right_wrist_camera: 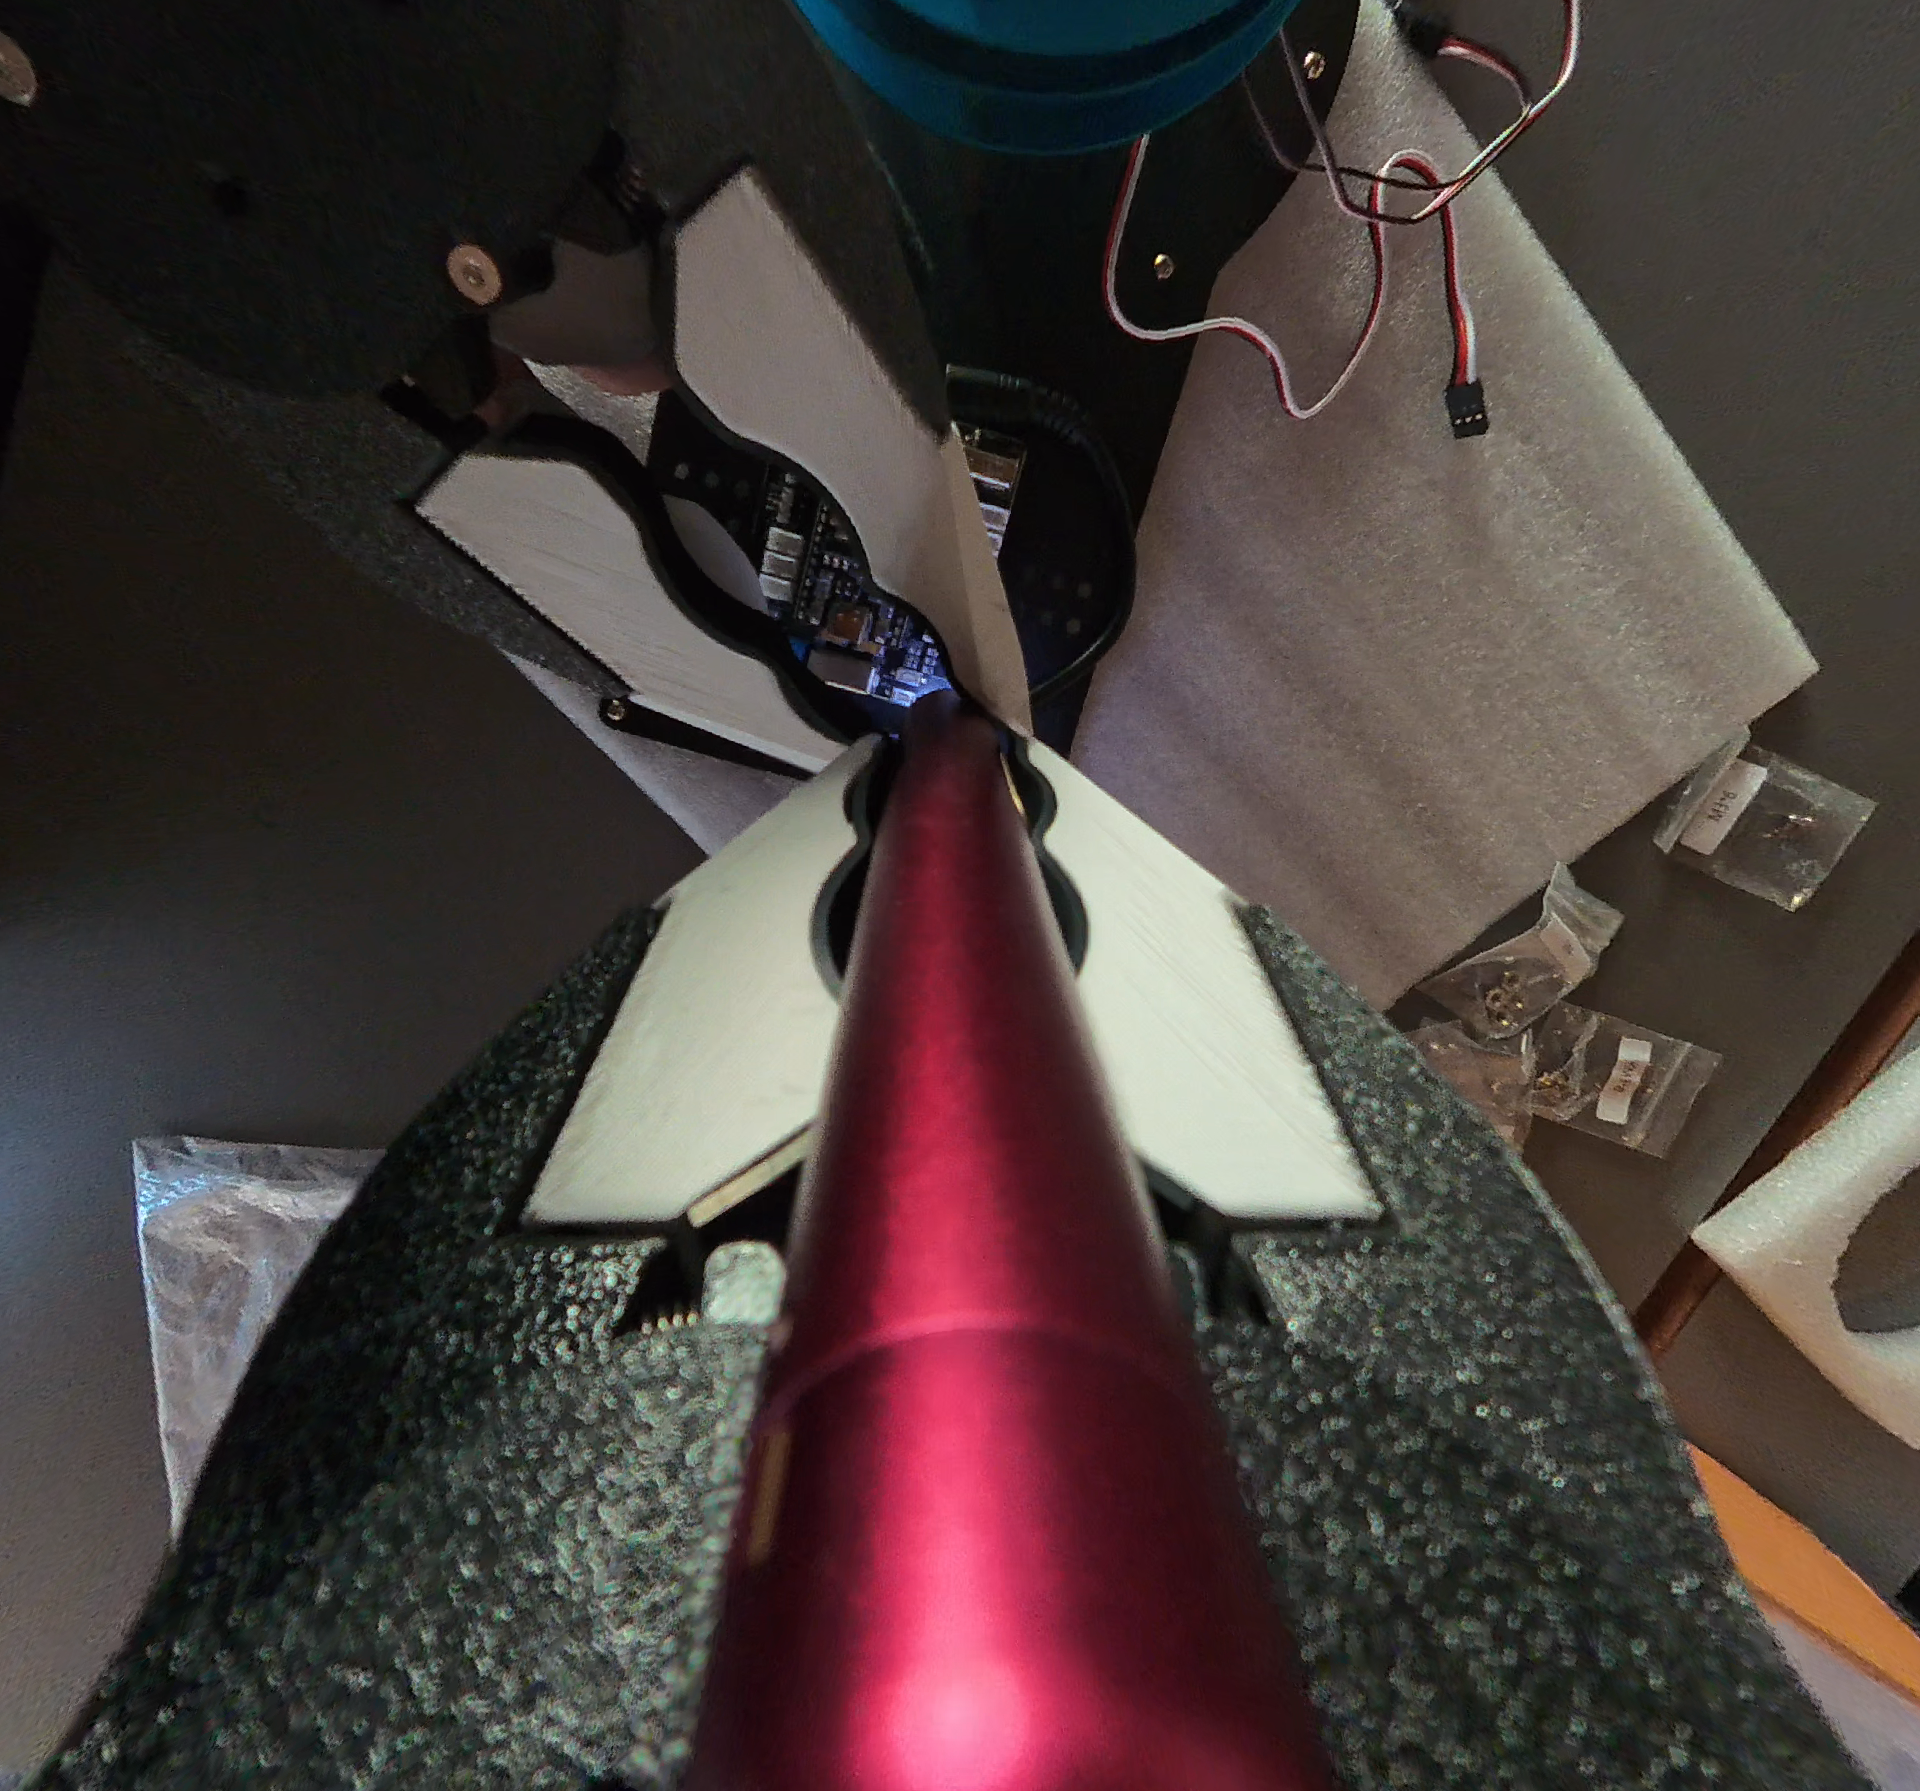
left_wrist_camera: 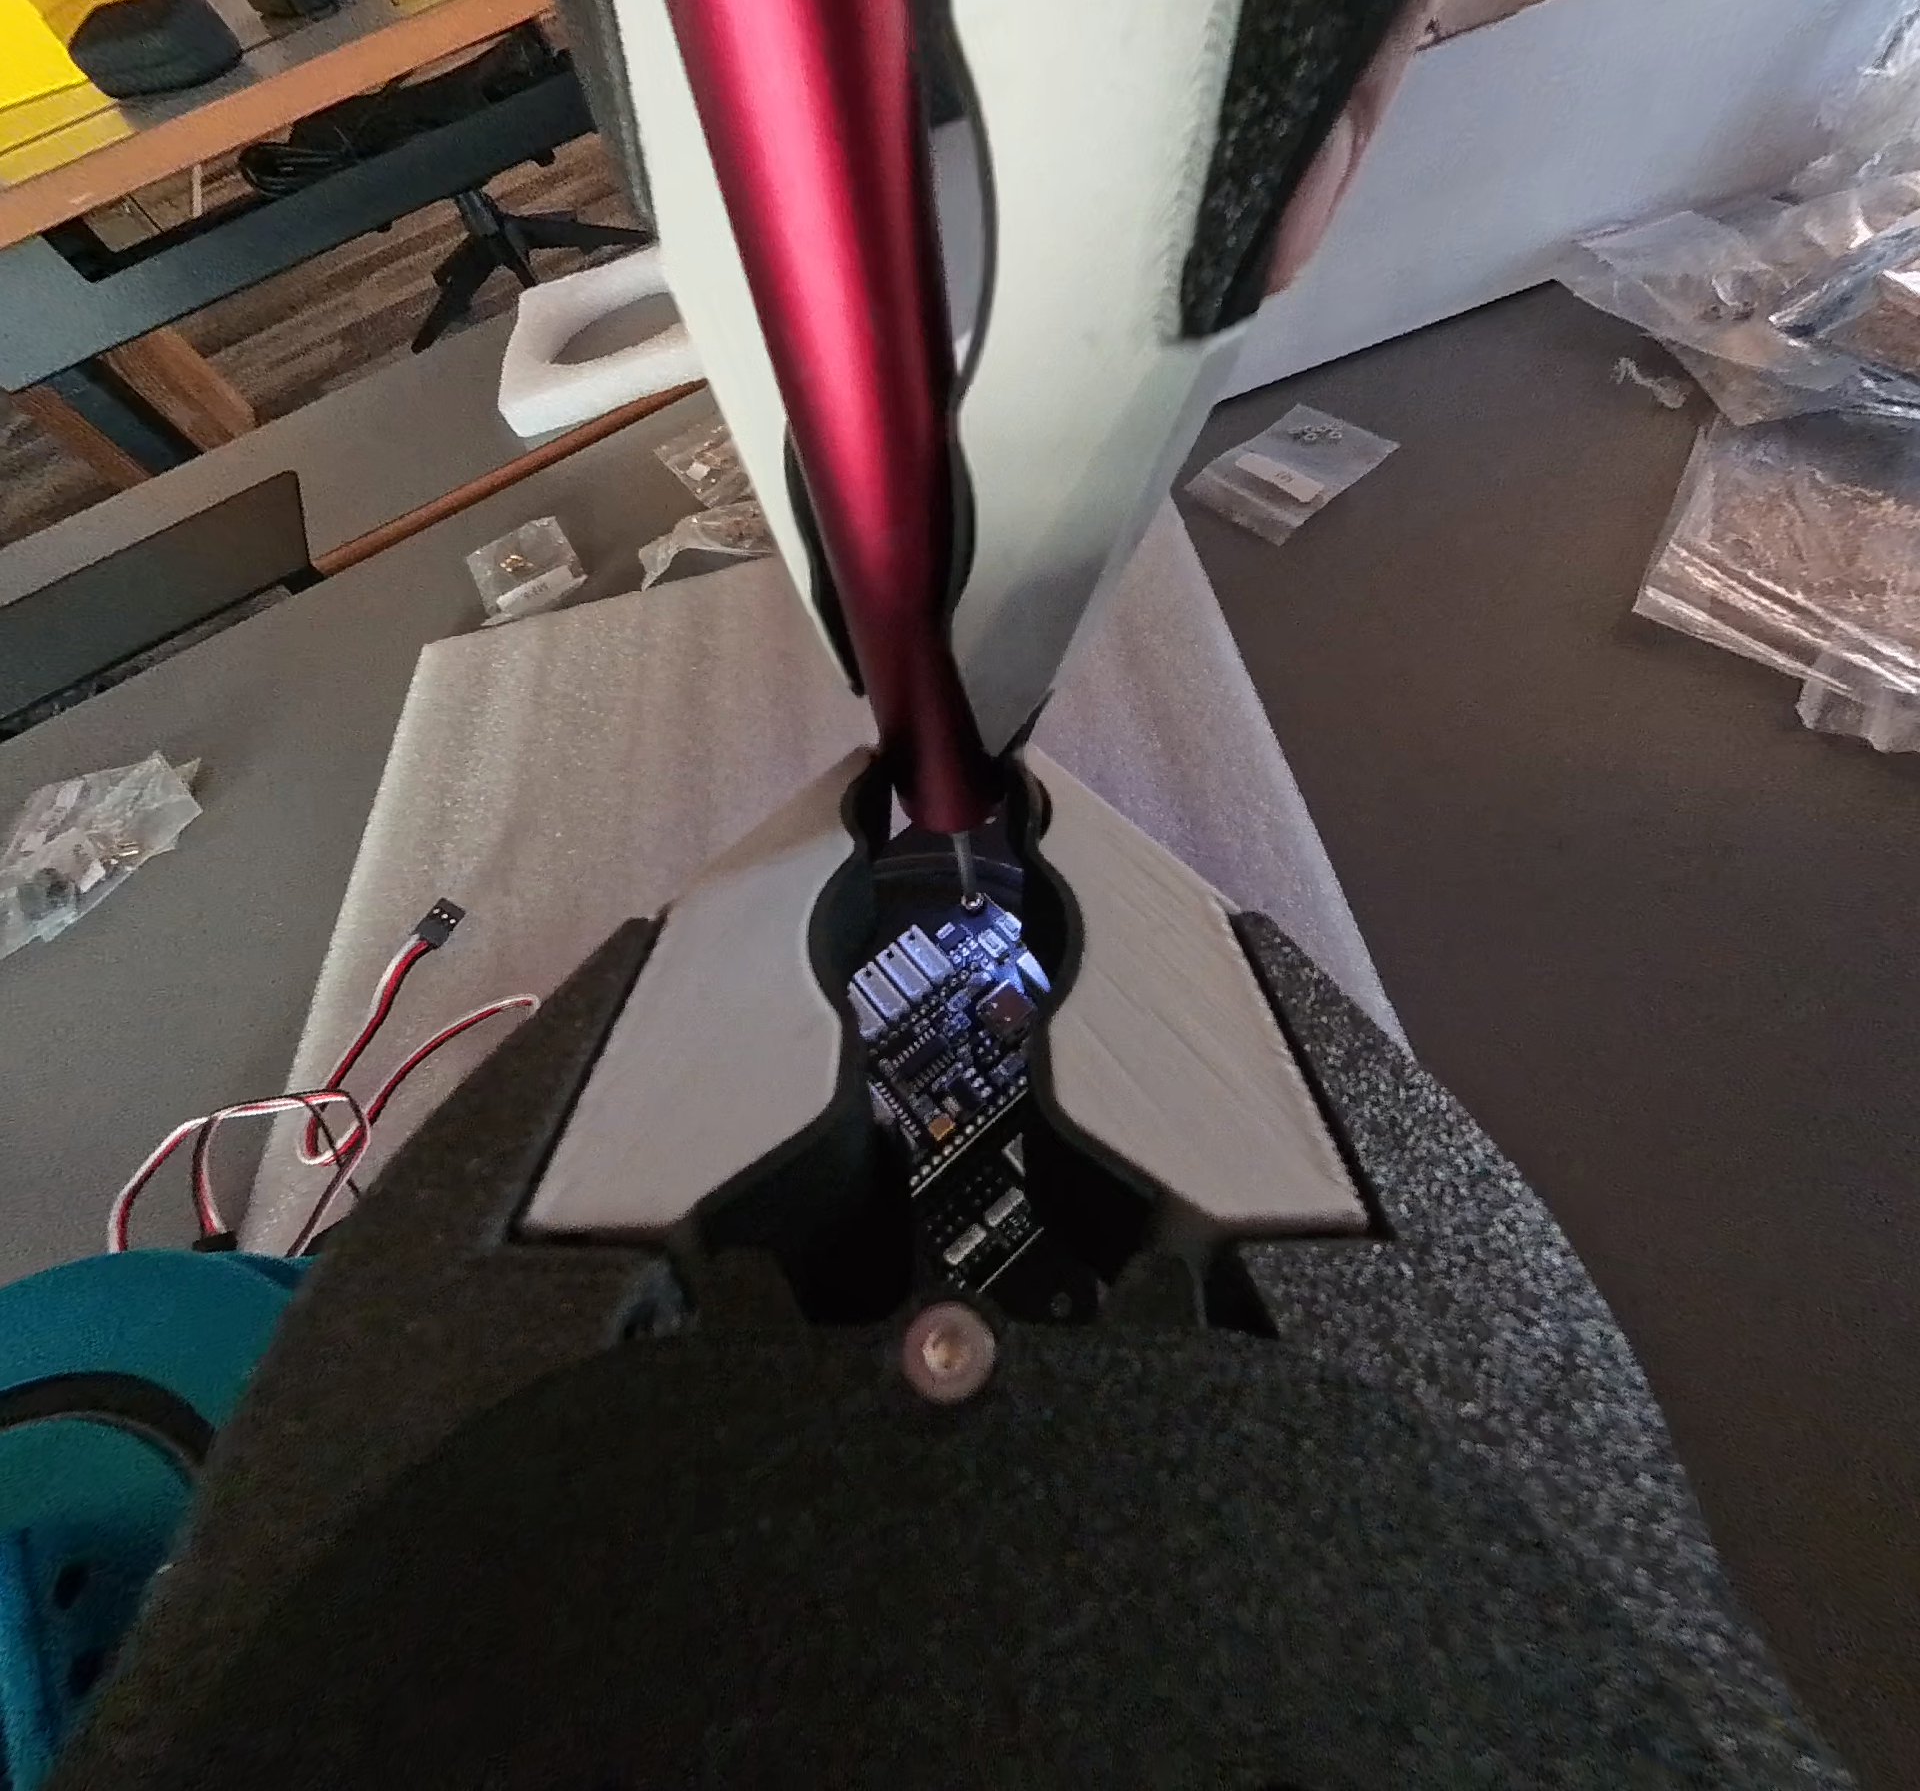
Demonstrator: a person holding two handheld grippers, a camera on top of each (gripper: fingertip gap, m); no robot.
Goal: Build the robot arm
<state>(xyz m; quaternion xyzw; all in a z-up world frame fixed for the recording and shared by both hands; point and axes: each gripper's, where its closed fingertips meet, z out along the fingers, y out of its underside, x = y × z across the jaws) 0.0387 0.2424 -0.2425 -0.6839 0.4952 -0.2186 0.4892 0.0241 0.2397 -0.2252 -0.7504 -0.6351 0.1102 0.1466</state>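
Right tool (right_wrist_camera: 961, 754): closed on the red screwdriver (right_wrist_camera: 966, 1170), the barrel being gripped between the white pads (right_wrist_camera: 1195, 1045); the thin bit is seen in the left wrist view to be seated on a small screw (left_wrist_camera: 974, 901).
Left tool (left_wrist_camera: 951, 910): held narrow about the circuit board (left_wrist_camera: 951, 1045); whether the pads actually press the board cannot be told.
Circuit board: a dark populated board lying beneath both tools, lit bluish at the driver tip; it is judged stiff, light and fragile, best taken by its edges and not by the components.
Red screwdriver: a smooth metal barrel, judged slippery and stiff; a hold on the wide body is favoured.
Teal part (right_wrist_camera: 1039, 48): a round body just beside the board.
Servo leads (right_wrist_camera: 1455, 183): red, white and black wires, looped on the foam sheet (right_wrist_camera: 1455, 598).
Foam sheet: white, laid on the grey surface (left_wrist_camera: 1455, 910) under the assembly.
Small bags (right_wrist_camera: 1621, 1076): clear hardware packets near the foam.
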